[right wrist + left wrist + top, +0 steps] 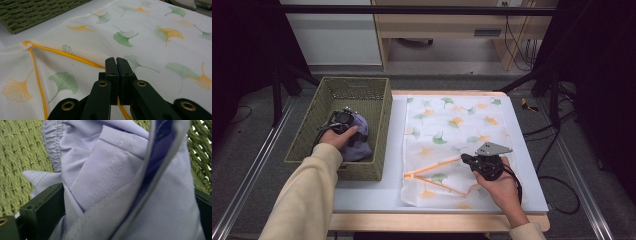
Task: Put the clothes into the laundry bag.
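At nine o'clock on the tabletop (362,192), the left gripper (343,121) pinches a bunched lilac garment (120,192) inside the green woven basket (379,117). At four o'clock, the right gripper (116,62), jaws pressed together, clamps the orange-edged opening (72,57) of a ginkgo-leaf mesh bag (457,125) lying flat.

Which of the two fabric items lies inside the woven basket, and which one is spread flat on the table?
The lilac garment lies bunched in the green basket, clamped by the left gripper. The leaf-printed mesh bag lies spread flat on the table.
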Tool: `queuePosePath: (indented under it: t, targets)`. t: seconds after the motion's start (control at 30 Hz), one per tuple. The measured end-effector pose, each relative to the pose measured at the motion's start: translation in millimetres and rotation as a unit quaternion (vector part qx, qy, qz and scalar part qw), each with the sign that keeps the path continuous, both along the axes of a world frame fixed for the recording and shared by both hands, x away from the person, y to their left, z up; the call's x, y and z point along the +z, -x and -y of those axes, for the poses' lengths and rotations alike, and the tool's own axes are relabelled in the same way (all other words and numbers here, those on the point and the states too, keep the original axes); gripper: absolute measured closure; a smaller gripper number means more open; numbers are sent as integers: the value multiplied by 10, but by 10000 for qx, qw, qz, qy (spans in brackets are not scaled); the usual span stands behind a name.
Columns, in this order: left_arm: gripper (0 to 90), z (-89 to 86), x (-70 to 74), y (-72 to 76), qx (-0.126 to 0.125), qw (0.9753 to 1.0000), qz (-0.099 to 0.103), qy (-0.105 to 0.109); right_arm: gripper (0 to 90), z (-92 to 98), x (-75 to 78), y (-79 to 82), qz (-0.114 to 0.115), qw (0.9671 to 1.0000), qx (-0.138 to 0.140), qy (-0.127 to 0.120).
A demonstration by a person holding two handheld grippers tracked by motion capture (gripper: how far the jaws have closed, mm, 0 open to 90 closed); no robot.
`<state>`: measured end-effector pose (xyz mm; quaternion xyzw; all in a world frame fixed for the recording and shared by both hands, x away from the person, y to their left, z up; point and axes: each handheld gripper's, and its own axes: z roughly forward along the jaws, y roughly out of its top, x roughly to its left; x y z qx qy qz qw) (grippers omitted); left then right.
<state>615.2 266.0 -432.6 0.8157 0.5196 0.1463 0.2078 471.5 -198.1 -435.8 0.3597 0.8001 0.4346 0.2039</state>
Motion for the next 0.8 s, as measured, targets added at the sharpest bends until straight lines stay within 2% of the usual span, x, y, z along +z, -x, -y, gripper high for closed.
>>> queuePosePath:
  t: [0.07,0.27,0.5,0.63,0.73,0.8]
  targets:
    - [4,-11,-17,-14,-85,10000,-44,-25,887,3,-1,-5,1,10000,11,-10]
    - [3,-11,-45,-33,-45,9999,-95,13,887,-3,4,0,-1,10000,5,-15]
    - [79,14,-43,-44,-22,9998,-177,-104,887,-12,-1,-4,-1,10000,-3,11]
    - [280,11,-3,-36,-88,9994,-285,-160,887,-10,1,-4,12,10000,-2,20]
    - [449,6,29,-12,-240,9991,-249,-224,887,-7,4,-3,11,10000,-8,13]
    - [527,6,49,0,-249,9992,-206,-238,887,-7,4,-2,-2,10000,-12,18]
